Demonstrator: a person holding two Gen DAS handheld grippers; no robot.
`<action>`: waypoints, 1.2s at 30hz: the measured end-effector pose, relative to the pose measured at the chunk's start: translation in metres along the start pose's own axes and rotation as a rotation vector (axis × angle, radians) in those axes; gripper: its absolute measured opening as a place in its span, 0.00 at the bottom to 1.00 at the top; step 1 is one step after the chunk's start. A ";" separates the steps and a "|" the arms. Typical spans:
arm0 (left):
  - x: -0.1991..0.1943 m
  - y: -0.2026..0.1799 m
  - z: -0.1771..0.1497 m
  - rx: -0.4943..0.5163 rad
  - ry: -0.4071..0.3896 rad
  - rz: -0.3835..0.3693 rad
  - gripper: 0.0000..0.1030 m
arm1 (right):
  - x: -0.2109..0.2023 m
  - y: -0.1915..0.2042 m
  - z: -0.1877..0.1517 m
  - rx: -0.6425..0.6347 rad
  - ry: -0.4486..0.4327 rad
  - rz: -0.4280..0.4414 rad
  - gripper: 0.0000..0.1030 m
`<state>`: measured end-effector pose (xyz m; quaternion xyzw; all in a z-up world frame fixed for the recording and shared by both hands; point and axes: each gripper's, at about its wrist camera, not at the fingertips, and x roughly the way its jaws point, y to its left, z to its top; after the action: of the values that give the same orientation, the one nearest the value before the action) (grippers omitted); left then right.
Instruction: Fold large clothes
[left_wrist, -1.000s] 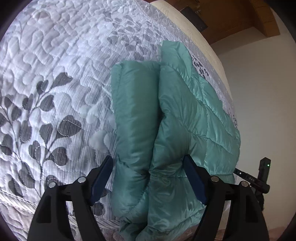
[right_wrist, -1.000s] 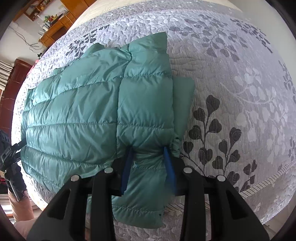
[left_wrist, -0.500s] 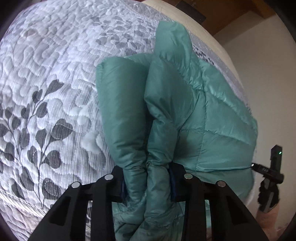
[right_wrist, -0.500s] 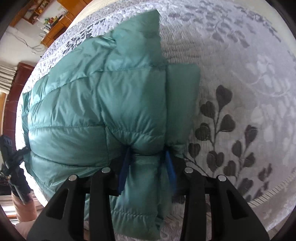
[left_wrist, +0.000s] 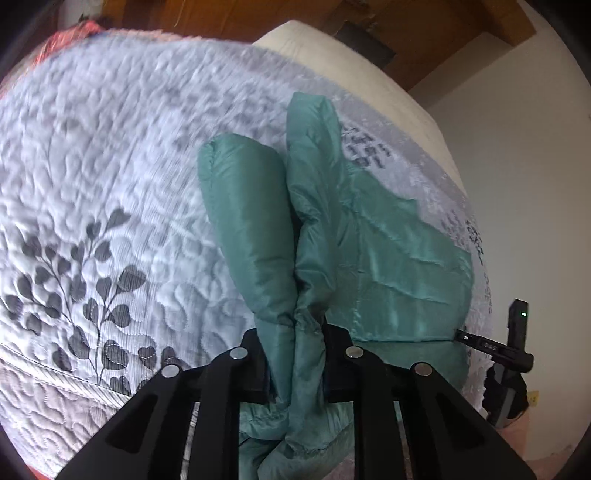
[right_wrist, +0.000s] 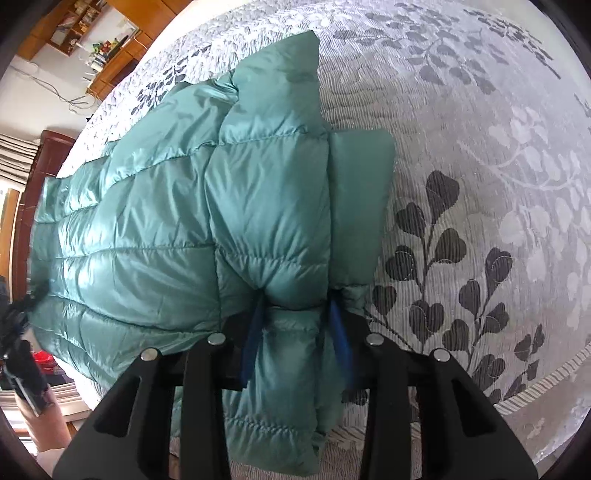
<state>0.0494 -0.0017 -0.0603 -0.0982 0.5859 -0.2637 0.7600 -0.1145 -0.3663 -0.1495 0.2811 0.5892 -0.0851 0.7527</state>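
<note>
A teal quilted puffer jacket (left_wrist: 399, 258) (right_wrist: 140, 229) lies across a bed with a white and grey leaf-patterned bedspread (left_wrist: 110, 192) (right_wrist: 487, 177). My left gripper (left_wrist: 295, 350) has a bunched sleeve and the jacket's edge between its jaws. They are closing and the pads press on the fabric, which is lifted off the bed. My right gripper (right_wrist: 295, 325) is shut on the jacket's near edge, beside a folded-in sleeve (right_wrist: 360, 206). Some fabric hangs below both grippers.
A cream mattress end (left_wrist: 332, 51) and dark wooden beams lie beyond the bedspread, with a white wall to the right. A wooden shelf with small items (right_wrist: 92, 37) and a dark red wooden frame (right_wrist: 40, 166) stand at the far left. The bed's front edge (right_wrist: 535, 376) runs close below.
My left gripper closed from wide open onto the sleeve and the jacket's edge, then rose, lifting the fabric off the bed. My right gripper kept its grip and barely moved.
</note>
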 end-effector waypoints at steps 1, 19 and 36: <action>-0.009 -0.014 0.002 0.026 -0.007 0.004 0.17 | -0.001 -0.001 0.000 0.001 0.000 0.004 0.31; 0.054 -0.215 0.006 0.318 0.068 0.049 0.19 | -0.033 -0.005 -0.001 -0.028 -0.007 -0.009 0.31; 0.139 -0.237 -0.008 0.371 0.149 0.073 0.21 | -0.015 -0.012 -0.001 -0.031 0.035 -0.027 0.33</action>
<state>-0.0011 -0.2714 -0.0704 0.0844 0.5849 -0.3459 0.7288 -0.1251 -0.3787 -0.1390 0.2631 0.6073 -0.0811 0.7452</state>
